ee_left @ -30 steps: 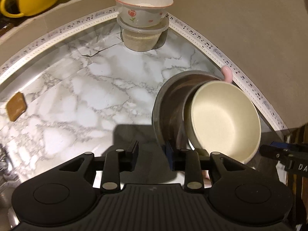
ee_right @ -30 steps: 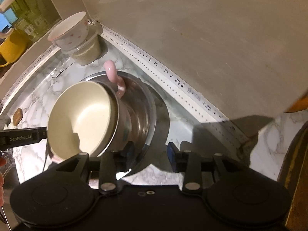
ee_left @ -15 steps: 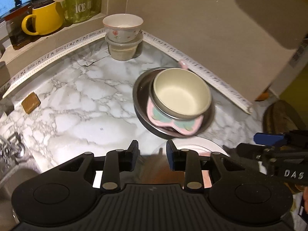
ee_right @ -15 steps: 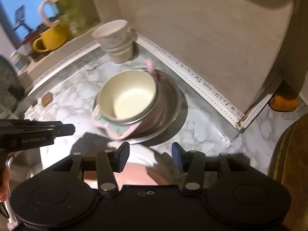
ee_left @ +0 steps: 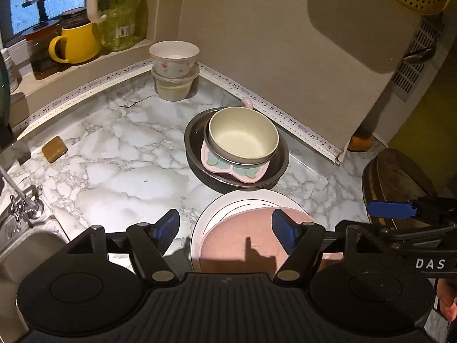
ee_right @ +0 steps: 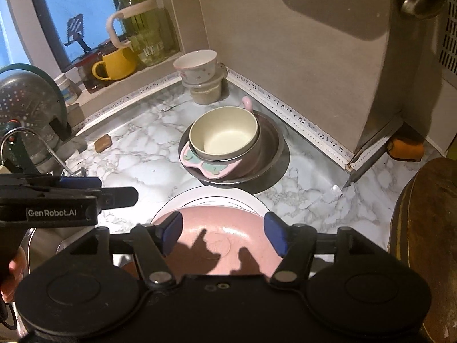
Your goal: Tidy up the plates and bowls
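A cream bowl sits in a pink bowl with a handle, nested in a steel bowl on the marble counter. Nearer me, a pink plate lies on a white plate. My left gripper is open and empty above the plates. My right gripper is open and empty above the pink plate. A floral bowl rests on a plastic tub in the corner.
A sink with a tap lies at the left. A yellow mug and a glass pitcher stand on the sill. A brown sponge lies on the counter. A wooden board is at the right. A wall runs behind.
Both grippers have pulled back and up from the nested bowls and opened wide. The bowl stack, tilted a second ago, now sits flat. The plates have come into view.
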A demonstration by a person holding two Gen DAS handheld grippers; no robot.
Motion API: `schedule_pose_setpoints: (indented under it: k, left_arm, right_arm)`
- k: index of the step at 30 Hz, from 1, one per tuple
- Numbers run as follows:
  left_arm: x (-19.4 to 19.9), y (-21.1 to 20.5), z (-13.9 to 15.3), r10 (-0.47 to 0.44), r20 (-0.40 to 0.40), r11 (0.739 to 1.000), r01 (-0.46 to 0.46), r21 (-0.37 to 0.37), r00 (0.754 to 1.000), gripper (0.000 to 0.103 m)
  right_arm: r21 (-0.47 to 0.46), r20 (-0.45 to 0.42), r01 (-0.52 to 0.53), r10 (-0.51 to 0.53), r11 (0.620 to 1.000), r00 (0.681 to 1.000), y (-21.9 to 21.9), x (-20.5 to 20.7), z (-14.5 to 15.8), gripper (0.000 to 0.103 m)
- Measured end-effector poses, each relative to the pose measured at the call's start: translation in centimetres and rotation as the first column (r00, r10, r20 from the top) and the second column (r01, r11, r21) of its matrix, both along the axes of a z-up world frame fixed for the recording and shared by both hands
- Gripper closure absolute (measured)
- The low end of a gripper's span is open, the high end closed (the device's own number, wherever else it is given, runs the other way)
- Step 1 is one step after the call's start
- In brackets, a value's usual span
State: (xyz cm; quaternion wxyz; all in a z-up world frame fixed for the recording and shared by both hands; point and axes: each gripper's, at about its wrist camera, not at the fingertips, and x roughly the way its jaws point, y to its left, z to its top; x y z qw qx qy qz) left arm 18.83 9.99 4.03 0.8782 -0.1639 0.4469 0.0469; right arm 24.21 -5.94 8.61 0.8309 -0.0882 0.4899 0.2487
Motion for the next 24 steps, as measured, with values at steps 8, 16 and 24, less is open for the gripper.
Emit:
schedule_pose_setpoints:
  k: [8,16,24]
  left_arm:
    - [0.5,-0.9,-0.2,0.088,-0.023,0.996,-0.087,0.01,0.996,0.032]
    - [2.7,-0.6,-1.2,0.115,-0.059,0.993,-0.115,0.016,0.992,0.032]
    - [6.2,2.2,-2.4,0.098,-0.055,0.995,-0.096,0.037,0.994,0.032]
  right_arm:
    - [0.042,-0.056,-0.107,0.109,0.993,0.992,-1.3,1.5,-0.9,0.023]
    - [0.035,-0.066,-0.19,0.191,0.981,0.979,-1.8,4.1,-1.7,0.016]
    - [-0.015,-0.043,-0.158,0.157,0.987,0.987,-1.7,6.6,-2.3,0.016]
